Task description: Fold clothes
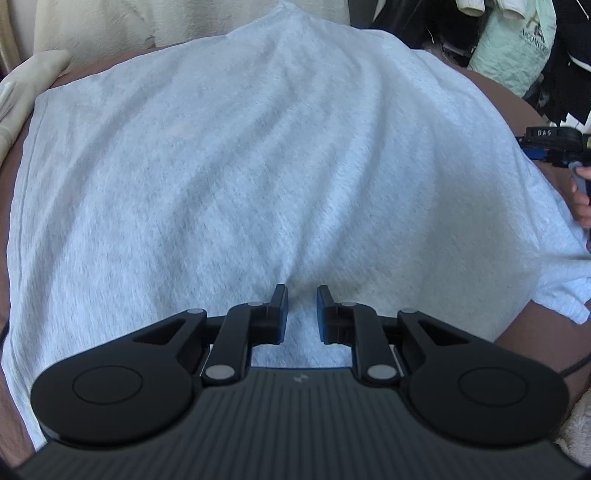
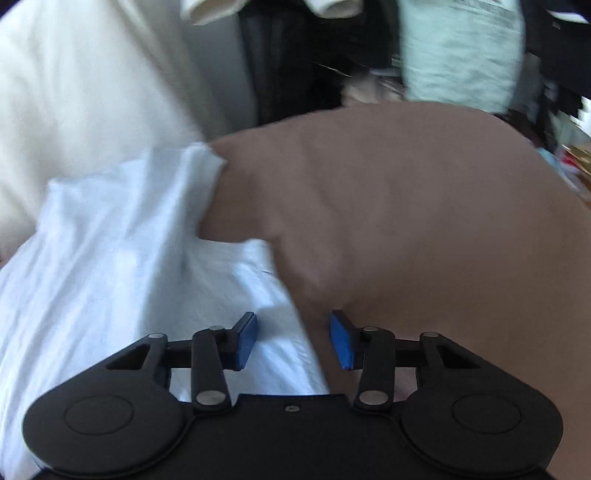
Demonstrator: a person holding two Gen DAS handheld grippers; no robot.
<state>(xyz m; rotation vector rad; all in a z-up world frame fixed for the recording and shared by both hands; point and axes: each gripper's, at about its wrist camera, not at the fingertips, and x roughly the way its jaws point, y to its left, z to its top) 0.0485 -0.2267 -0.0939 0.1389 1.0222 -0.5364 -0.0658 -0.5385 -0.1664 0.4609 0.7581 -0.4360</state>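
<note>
1. Left wrist view: the left hand-held gripper hangs over a pale grey-white T-shirt, jaws a narrow gap apart, released, with nothing pinched between the blue pads. Cloth shows through the gap, but the pads are not pressing on it.
2. The T-shirt lies spread flat and lightly rippled over a brown bed cover, filling most of the view; one short sleeve sticks out at the right edge.
3. At the far right of this view, a black device carries white lettering that reads roughly "DAS"; a person's fingers curl just below it, beside the shirt's edge.
4. Up top right, a mint-green quilted bag shows dark printed letters. Only a fragment reads, something like "AROMED", and the rest is cut off.
5. Cream bedding sits behind the shirt, with a pale pillow edge at the left.
6. Right wrist view, and it is blurred: the right hand-held gripper stands released, jaws well apart, nothing clamped.
7. Its left pad is over the white shirt fabric, its right pad over the bare brown bed cover; the shirt's edge runs between the two. Whether either pad touches the cloth, I cannot tell.
8. The mint-green item appears again at the top, with printing too smeared to read.
</note>
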